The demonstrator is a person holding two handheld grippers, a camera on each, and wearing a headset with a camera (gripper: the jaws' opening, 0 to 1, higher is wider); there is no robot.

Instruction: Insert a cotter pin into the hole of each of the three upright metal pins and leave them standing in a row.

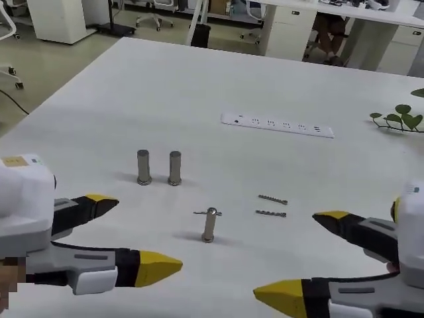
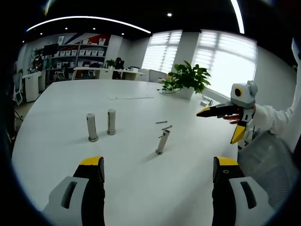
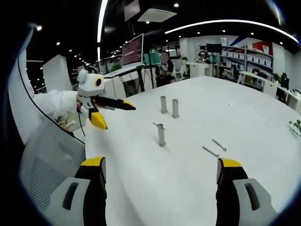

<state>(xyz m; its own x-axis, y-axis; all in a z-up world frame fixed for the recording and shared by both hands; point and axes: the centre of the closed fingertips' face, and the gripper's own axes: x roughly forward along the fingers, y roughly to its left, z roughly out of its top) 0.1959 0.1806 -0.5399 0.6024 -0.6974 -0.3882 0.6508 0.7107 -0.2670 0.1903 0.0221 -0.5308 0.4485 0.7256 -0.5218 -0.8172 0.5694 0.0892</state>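
I hold my white-bodied, yellow-tipped left gripper (image 1: 144, 233) and its matching right gripper (image 1: 288, 253) low, jaws spread wide, both empty.

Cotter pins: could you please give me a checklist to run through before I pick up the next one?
1. Left gripper open and empty: ok.
2. Right gripper open and empty: ok.
3. Loose cotter pins lying apart on the table, unobstructed: ok.
4. Front metal pin upright with a fitted cotter pin through it: ok.
5. Back metal pins upright: ok; pinned: not ok.
6. All three standing in one row: not ok, the front one stands apart.
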